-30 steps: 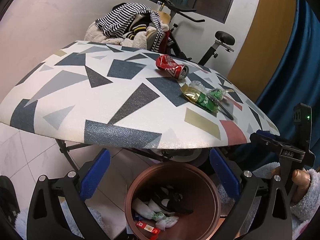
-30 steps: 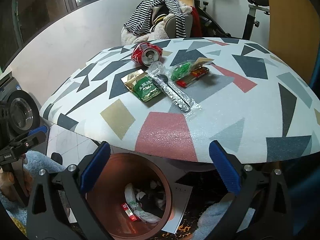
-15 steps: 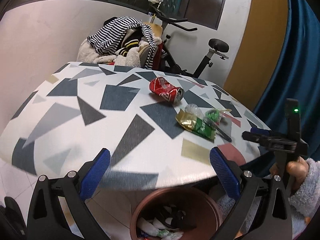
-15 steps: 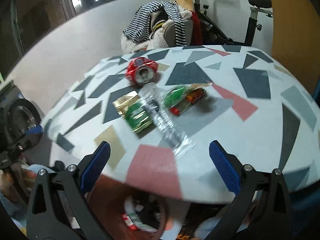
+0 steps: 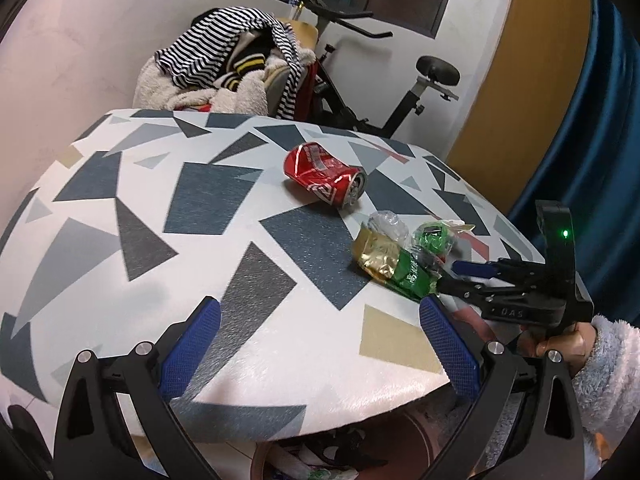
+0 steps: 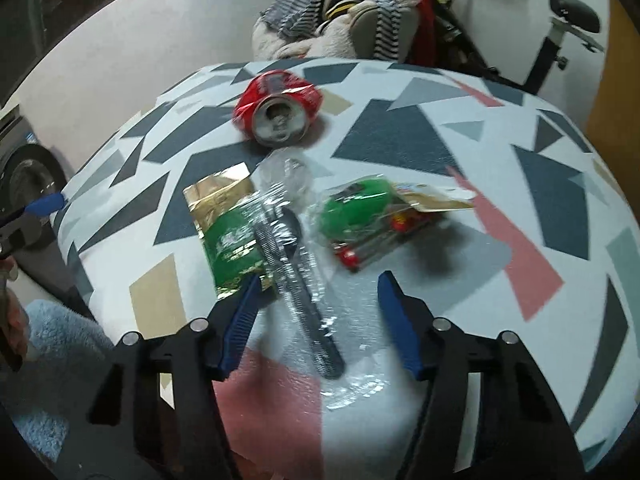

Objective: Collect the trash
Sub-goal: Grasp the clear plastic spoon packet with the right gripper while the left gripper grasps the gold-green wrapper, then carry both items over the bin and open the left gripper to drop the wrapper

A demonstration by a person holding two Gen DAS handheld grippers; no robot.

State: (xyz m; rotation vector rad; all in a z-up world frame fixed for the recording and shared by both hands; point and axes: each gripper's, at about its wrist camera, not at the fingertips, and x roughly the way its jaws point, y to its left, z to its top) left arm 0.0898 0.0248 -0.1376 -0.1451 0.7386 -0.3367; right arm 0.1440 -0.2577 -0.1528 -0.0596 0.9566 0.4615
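On the surface, at six o'clock from the red can, lies a clear wrapper with a dark spoon inside. It looks light, crinkly and slippery. The right gripper has just been closing its fingers, half open around the wrapper's middle, not pinching yet. The left gripper is wide open, empty.

1 crushed can, 3 wrappers, 1 table, 2 claws.
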